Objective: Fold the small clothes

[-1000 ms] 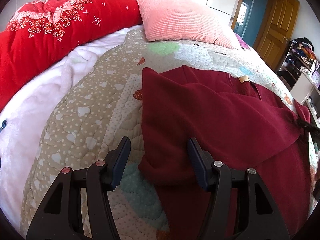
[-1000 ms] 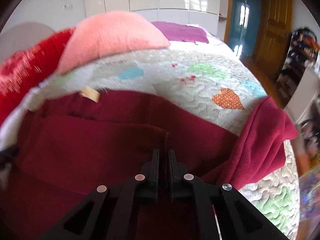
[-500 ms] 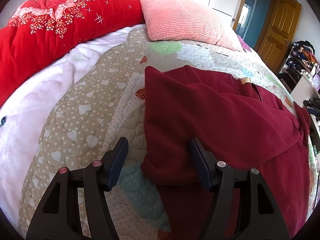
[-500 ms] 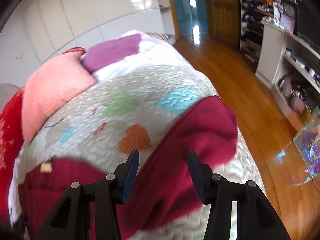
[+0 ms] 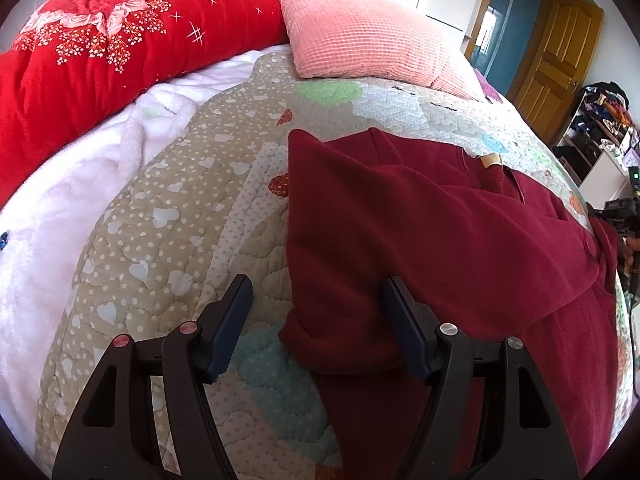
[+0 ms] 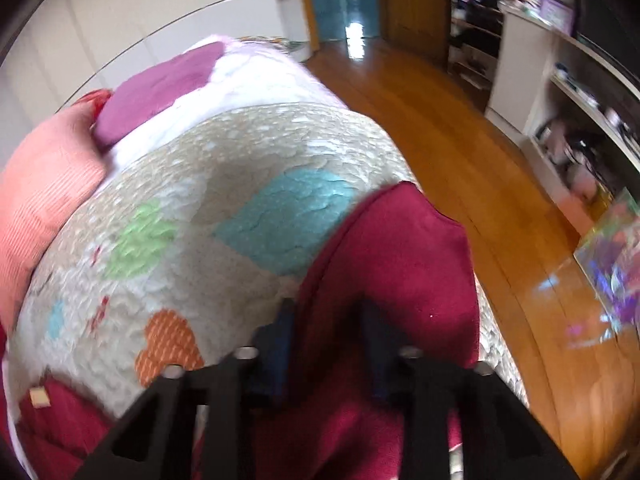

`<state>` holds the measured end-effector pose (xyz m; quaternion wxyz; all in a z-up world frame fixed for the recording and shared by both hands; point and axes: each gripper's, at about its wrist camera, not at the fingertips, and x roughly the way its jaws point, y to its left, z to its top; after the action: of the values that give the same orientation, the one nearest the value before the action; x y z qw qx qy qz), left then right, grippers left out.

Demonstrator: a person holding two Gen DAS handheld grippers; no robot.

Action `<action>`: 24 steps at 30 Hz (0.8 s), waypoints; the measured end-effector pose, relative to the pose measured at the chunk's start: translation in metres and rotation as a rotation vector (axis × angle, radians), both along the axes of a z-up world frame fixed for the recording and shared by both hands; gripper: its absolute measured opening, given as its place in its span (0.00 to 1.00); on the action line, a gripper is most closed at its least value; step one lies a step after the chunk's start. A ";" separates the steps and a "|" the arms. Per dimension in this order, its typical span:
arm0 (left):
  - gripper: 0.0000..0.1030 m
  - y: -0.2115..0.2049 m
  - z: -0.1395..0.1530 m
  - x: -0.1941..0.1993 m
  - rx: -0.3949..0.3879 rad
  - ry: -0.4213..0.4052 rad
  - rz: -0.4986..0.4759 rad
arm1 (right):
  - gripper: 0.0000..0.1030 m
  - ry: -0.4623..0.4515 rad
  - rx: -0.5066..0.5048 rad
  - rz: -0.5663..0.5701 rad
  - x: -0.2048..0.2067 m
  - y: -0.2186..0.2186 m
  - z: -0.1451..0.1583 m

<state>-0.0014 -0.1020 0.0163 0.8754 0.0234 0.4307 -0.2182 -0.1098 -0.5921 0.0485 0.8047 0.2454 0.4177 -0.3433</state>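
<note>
A dark red top (image 5: 440,240) lies on the patchwork quilt (image 5: 160,220), with its left sleeve folded across the body. My left gripper (image 5: 316,308) is open, its jaws either side of the garment's lower left corner, holding nothing. In the right wrist view the other sleeve (image 6: 400,256) of the red top lies spread toward the bed's right edge. My right gripper (image 6: 328,320) is open, jaws straddling that sleeve; the view is blurred.
A red floral duvet (image 5: 100,48) and a pink pillow (image 5: 360,36) lie at the bed's head. A purple cushion (image 6: 160,88) lies beside them. The bed drops off to a wooden floor (image 6: 460,152) on the right, with shelves (image 6: 580,92) beyond.
My right gripper let go of the folded sleeve, opened, and swung right to the other sleeve near the bed's edge. My left gripper stayed open and shifted only slightly.
</note>
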 end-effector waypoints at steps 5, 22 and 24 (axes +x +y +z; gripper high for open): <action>0.67 0.010 0.017 -0.007 -0.044 -0.071 0.023 | 0.07 -0.140 -0.004 0.111 -0.017 0.025 0.043; 0.67 0.040 0.039 -0.005 -0.433 -0.003 0.018 | 0.09 -0.090 0.161 1.020 0.040 0.358 0.000; 0.67 0.039 0.041 -0.007 -0.430 -0.018 0.018 | 0.14 -0.127 0.172 0.992 0.028 0.358 -0.009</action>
<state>-0.0080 -0.0628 0.0572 0.8659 -0.1657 0.3668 -0.2971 -0.0816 -0.2338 0.0398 0.8716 0.1031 0.4609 0.1314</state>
